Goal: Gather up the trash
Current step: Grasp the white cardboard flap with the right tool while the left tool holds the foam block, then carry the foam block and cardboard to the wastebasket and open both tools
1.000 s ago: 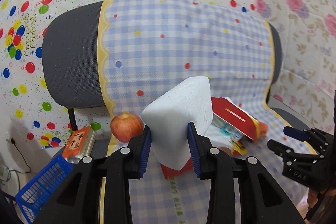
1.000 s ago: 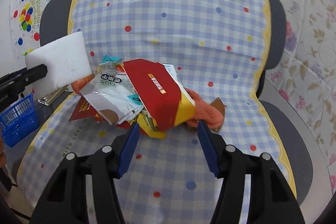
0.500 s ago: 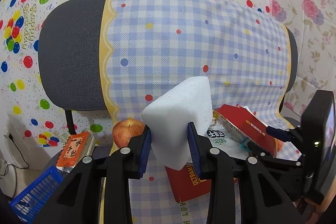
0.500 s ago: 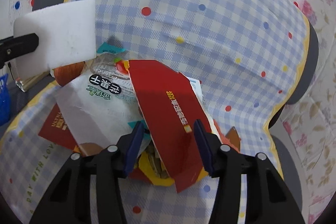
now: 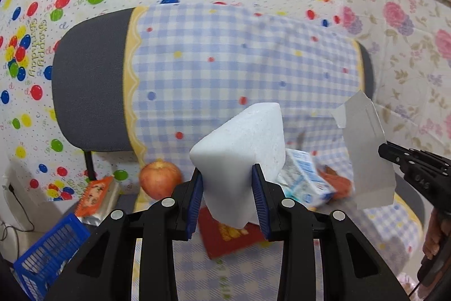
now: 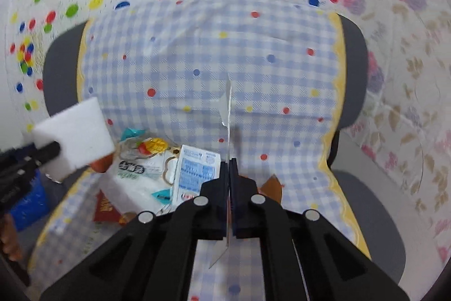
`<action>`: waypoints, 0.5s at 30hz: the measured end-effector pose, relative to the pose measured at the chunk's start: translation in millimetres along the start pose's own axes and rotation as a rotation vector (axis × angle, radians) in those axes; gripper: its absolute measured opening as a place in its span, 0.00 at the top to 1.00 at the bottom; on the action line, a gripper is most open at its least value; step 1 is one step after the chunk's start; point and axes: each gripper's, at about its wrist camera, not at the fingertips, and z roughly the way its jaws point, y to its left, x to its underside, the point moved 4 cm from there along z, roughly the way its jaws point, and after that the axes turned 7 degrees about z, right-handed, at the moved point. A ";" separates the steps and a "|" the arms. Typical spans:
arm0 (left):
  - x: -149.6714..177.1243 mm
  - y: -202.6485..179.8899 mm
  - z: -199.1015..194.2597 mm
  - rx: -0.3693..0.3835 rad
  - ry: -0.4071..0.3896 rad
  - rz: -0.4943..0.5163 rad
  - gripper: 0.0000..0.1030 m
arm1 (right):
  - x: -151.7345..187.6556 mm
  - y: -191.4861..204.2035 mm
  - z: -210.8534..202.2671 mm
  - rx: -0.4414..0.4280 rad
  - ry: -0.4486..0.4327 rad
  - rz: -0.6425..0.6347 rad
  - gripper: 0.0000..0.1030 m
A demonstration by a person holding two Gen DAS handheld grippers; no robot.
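Right wrist view: right claw (image 6: 229, 168) pinching card piece (image 6: 227, 103); left claw (image 5: 227, 185) gripping foam block (image 5: 239, 148); wrappers (image 6: 146, 168) left on chair (image 6: 282, 61).

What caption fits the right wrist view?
Right gripper pinches a flat card above wrappers on the chair.

From my left wrist view I take the chair seat (image 5: 180, 272) as the landmark. On it lies a pile of wrappers and cartons (image 5: 307, 182), toward its right side and before the backrest (image 5: 225, 75). An apple (image 5: 160, 180) sits at the seat's left rear edge. A snack packet (image 5: 94, 195) lies just off the seat's left edge, and a basket (image 5: 48, 253) stands lower, farther left and nearer me.
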 end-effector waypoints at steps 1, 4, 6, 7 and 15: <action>2.0 -5.3 -3.4 0.007 0.000 0.006 0.66 | 6.2 -0.3 -10.3 -0.006 0.006 0.009 0.98; 11.3 -25.4 -14.2 0.042 0.009 0.024 0.66 | 22.4 -3.6 -33.6 -0.020 0.019 0.035 0.98; 18.2 -38.7 -21.7 0.066 0.014 0.036 0.66 | 33.5 -7.2 -50.6 -0.035 0.032 0.061 0.98; 20.8 -44.0 -25.2 0.075 0.015 0.038 0.66 | 37.2 -8.0 -55.0 -0.034 0.034 0.070 0.98; 41.5 -90.3 -61.4 0.172 -0.007 0.090 0.66 | 76.8 -32.0 -107.7 -0.006 0.032 0.143 0.98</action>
